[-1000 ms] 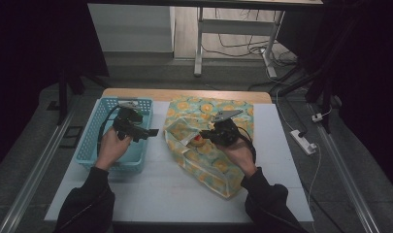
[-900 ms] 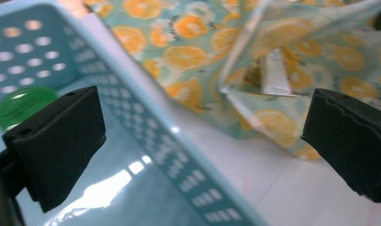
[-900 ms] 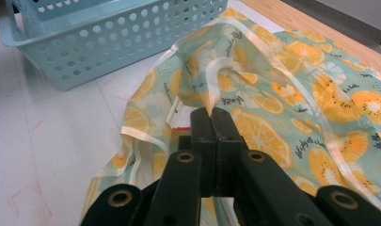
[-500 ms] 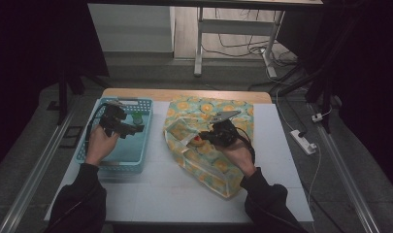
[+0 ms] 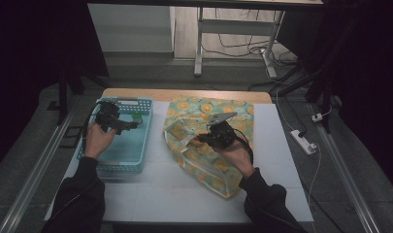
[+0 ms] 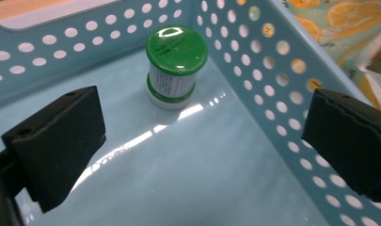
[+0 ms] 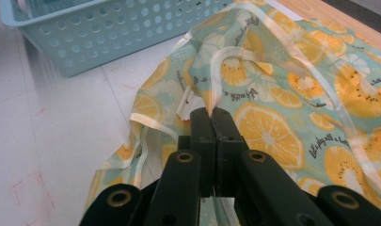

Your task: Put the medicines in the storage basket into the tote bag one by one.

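Left gripper (image 5: 117,122) moved over basket (image 6: 254,61) holding green-lidded jar (image 6: 176,66).

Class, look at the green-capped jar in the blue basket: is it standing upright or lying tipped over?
Upright: the green-capped jar stands on its base on the basket floor, cap on top.

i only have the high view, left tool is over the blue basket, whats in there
Observer: One small jar with a green lid, standing upright near the far corner of the basket.
Operator: is the left tool on it yet
Observer: No. The left tool is open, jaws wide apart, with the jar ahead of them and untouched.
Operator: and the right one, what part of the bag has it got
Observer: The right tool is shut on the edge of the fruit-print bag by its clear handle strap, pinching the edge up off the table.
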Action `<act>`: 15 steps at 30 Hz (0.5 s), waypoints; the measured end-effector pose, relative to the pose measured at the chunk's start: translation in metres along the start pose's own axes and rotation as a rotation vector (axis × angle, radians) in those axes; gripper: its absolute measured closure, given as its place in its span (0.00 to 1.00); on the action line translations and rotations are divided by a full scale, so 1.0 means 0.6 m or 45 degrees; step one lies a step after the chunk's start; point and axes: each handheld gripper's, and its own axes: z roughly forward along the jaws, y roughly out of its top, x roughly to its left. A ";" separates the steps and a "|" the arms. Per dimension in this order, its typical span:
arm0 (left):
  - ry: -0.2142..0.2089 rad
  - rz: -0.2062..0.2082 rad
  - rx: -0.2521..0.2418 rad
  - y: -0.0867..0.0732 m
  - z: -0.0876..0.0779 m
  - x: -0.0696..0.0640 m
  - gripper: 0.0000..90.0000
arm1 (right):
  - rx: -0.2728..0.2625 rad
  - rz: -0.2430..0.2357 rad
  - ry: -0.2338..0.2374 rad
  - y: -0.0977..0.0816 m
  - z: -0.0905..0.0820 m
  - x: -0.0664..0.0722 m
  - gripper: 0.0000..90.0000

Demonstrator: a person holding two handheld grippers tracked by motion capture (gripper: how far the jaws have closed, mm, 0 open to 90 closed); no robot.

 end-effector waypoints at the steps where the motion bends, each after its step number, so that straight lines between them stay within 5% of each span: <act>1: 0.004 0.007 0.010 0.001 0.004 0.002 0.00 | -0.001 0.004 0.001 0.000 -0.001 -0.001 1.00; 15: 0.055 0.069 0.143 0.036 0.051 0.005 0.00 | -0.002 0.004 0.000 0.000 -0.001 -0.002 1.00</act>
